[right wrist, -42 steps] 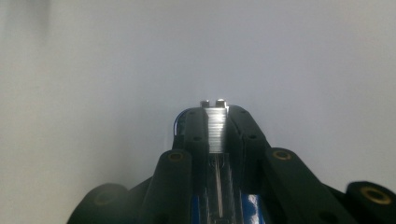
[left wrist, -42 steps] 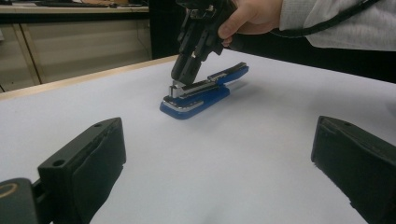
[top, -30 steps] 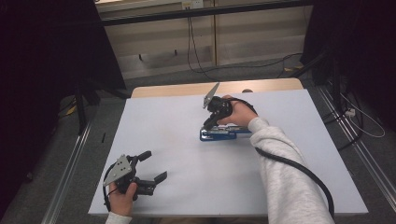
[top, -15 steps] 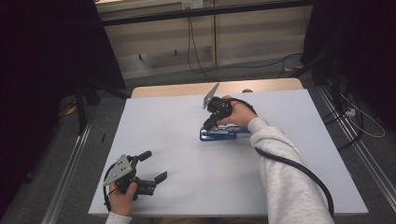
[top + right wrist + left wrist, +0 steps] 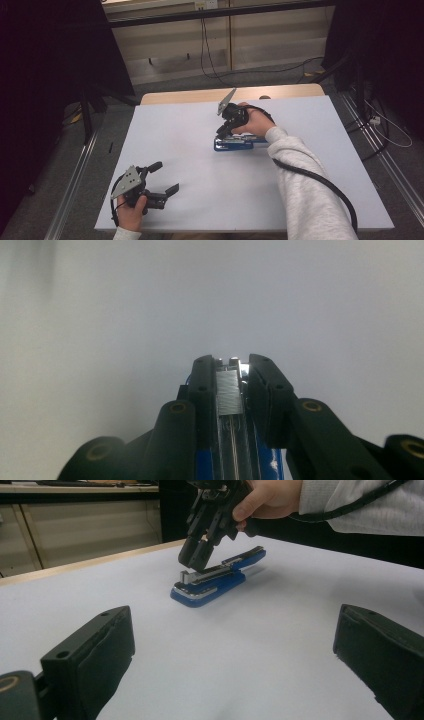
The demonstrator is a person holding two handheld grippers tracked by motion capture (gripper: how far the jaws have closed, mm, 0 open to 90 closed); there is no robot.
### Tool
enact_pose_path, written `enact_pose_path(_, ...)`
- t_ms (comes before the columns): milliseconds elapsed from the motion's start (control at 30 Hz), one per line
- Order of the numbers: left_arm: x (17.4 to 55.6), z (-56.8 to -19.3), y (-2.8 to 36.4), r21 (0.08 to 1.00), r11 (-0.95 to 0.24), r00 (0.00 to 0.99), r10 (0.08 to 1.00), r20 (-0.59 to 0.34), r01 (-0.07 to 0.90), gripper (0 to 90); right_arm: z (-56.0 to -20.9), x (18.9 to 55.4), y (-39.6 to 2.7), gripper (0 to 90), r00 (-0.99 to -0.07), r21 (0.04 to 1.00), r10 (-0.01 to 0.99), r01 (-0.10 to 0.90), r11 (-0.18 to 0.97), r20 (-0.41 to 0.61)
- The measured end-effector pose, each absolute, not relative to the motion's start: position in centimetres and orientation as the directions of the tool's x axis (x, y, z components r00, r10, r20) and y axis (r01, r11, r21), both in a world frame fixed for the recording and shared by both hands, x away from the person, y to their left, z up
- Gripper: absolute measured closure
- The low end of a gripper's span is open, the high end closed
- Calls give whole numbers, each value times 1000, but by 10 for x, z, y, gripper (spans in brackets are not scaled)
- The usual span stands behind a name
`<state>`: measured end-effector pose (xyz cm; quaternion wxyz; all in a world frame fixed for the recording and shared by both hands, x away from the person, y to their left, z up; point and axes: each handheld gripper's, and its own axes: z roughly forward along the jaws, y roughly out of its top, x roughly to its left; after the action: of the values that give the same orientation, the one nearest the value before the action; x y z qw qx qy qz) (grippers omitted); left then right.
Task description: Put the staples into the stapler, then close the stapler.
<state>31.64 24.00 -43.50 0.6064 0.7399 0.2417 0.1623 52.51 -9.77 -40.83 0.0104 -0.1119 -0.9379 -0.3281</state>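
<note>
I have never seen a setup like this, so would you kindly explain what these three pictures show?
A person at a white table holds a hand-operated two-jaw gripper in each hand. One picture looks down from above; the other two come from cameras riding on each gripper. The left gripper rests near the table's front edge, jaws wide open and empty. The right gripper points down at a blue stapler, its jaws on either side of the stapler's metal staple channel; they have just been opening a little, and they still sit tight against it.
</note>
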Motion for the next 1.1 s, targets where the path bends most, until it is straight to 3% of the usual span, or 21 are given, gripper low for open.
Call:
enact_pose_path(333,317,-435,240,974,-161,832,553,-45,160,31,-406,518,-112,633,-965,662,237,249,707,110)
enact_pose_path(533,318,-436,240,972,-165,831,554,-47,165,31,-403,512,-127,511,-951,694,279,291,659,133)
enact_pose_path(600,319,-437,239,970,-171,836,547,-50,170,31,-403,509,-134,422,-943,705,304,306,640,133)
enact_pose_path(800,321,-438,235,969,-170,837,544,-59,178,31,-404,503,-149,331,-929,717,344,335,612,140)
enact_pose_path(867,323,-438,234,966,-173,837,544,-68,192,30,-407,498,-158,223,-913,716,384,362,597,141)
enact_pose_path(1100,330,-438,226,960,-178,836,542,-89,217,28,-411,481,-184,158,-880,709,459,400,581,121)
